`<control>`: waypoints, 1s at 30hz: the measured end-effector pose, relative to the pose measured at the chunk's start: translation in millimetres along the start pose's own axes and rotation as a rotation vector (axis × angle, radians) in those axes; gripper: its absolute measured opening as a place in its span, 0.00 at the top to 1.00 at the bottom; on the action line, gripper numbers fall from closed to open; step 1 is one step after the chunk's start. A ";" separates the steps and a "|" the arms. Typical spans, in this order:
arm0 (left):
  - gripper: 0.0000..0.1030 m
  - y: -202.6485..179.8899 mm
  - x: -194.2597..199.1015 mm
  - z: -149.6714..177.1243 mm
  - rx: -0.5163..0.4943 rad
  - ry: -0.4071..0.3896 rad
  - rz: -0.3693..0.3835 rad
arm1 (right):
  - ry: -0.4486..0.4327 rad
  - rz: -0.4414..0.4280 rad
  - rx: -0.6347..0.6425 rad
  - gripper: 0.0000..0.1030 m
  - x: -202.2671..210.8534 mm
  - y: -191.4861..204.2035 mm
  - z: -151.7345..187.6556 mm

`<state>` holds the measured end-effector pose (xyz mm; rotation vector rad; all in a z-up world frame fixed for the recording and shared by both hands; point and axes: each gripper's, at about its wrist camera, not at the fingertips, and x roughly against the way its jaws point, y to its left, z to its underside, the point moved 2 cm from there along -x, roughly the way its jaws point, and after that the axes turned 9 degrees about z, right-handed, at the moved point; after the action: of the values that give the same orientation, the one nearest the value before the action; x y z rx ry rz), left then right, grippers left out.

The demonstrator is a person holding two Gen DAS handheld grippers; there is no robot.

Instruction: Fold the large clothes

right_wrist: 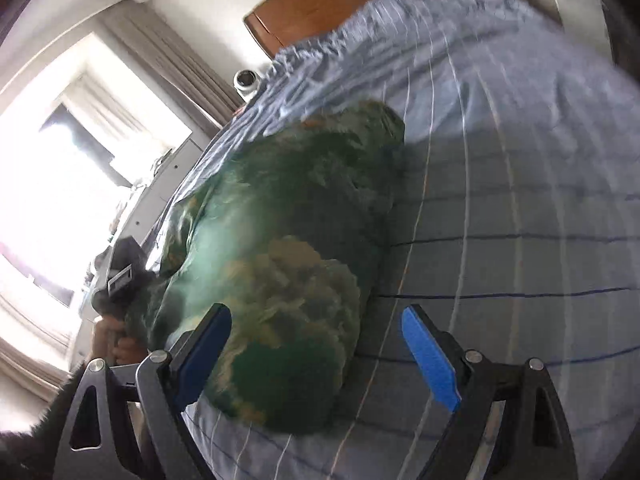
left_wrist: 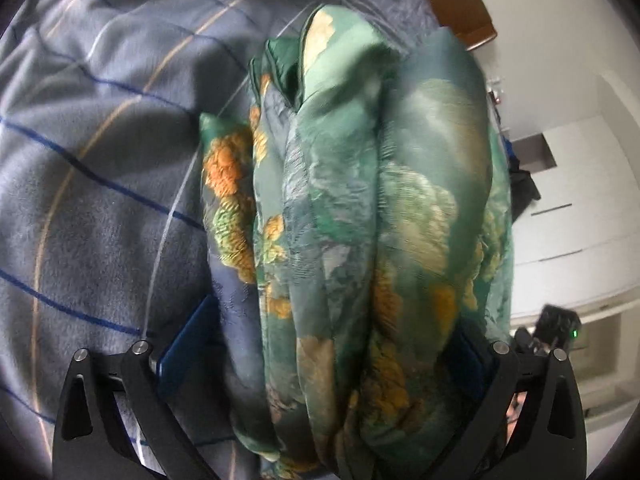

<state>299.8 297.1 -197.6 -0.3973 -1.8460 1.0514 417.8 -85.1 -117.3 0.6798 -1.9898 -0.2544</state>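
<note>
Silky green cloth (left_wrist: 360, 208), printed with orange, cream and grey-green leafy patches, lies bunched in long soft folds on the bedsheet (left_wrist: 100, 140). That sheet is a matte, slightly fuzzy grey-blue fabric crossed by thin dark-blue, tan and white lines, and it wrinkles near the wooden headboard (left_wrist: 468, 12), a smooth reddish-brown panel with a rounded edge.

The left gripper (left_wrist: 332, 356) has its black arms set wide, with the blue pad (left_wrist: 188, 344) on one finger lying flat against the sheet beside the cloth and the other finger mostly buried under the folds. The bundle fills the gap between them, but the pictures do not show whether the fingers press on it.

In the right wrist view the same cloth (right_wrist: 288, 264) looks darker and glossier, a rounded lump on the sheet (right_wrist: 520, 200) with its far end toward the headboard (right_wrist: 328, 4). The right gripper (right_wrist: 320, 356) is spread apart: one blue pad (right_wrist: 204, 352) sits just beside or against the near edge of the cloth, while the other (right_wrist: 430, 360) hangs over bare sheet, clear of the cloth. Beyond the cloth, away from the headboard, the other handheld gripper (right_wrist: 120, 280) shows, blurred, in front of a bright window (right_wrist: 60, 184) with pale pleated curtains (right_wrist: 176, 60).
</note>
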 end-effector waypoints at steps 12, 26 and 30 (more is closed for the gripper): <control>0.00 -9.3 -32.6 -17.0 -0.017 -0.015 -0.016 | 0.177 -0.214 -0.132 0.12 -100.7 -3.9 -15.2; 0.46 -117.8 -8.6 24.8 -0.287 -0.216 -0.271 | -0.174 0.182 0.584 0.18 -24.7 155.7 14.9; 0.46 -144.8 -7.5 -5.4 -0.328 -0.262 -0.250 | -0.244 0.159 0.586 0.19 -5.6 162.7 -9.7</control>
<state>331.3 211.1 -85.1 -0.2162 -2.2463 0.6536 370.3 52.7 -44.1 0.8775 -2.3602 0.3766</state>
